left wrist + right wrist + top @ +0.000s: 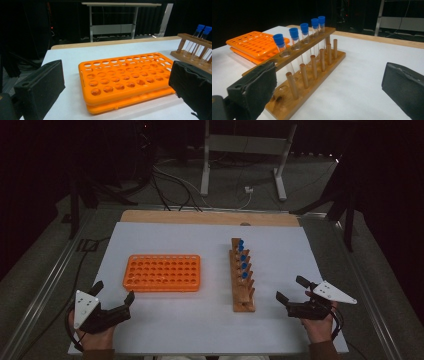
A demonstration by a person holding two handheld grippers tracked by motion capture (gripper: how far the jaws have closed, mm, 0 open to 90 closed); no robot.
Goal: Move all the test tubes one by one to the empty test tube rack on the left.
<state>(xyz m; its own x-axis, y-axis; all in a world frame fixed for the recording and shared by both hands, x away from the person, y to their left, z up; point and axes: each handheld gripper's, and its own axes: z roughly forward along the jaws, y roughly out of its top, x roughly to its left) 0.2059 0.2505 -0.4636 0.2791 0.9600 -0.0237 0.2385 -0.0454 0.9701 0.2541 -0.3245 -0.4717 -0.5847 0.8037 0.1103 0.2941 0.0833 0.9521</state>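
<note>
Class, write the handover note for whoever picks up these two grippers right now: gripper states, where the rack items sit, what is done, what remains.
Left gripper: open, holding nothing, at the table's near left, facing the orange tube rack.
Right gripper: open, holding nothing, near right, beside the wooden test tube rack.
Things: five blue-capped test tubes stand in the wooden rack; its nearest hole is vacant. All holes of the orange rack in sight are vacant. Both racks sit apart on the white table.
Done: nothing moved as far as visible.
Left: probably transferring the tubes to the orange rack, likely nearest tube first.
</note>
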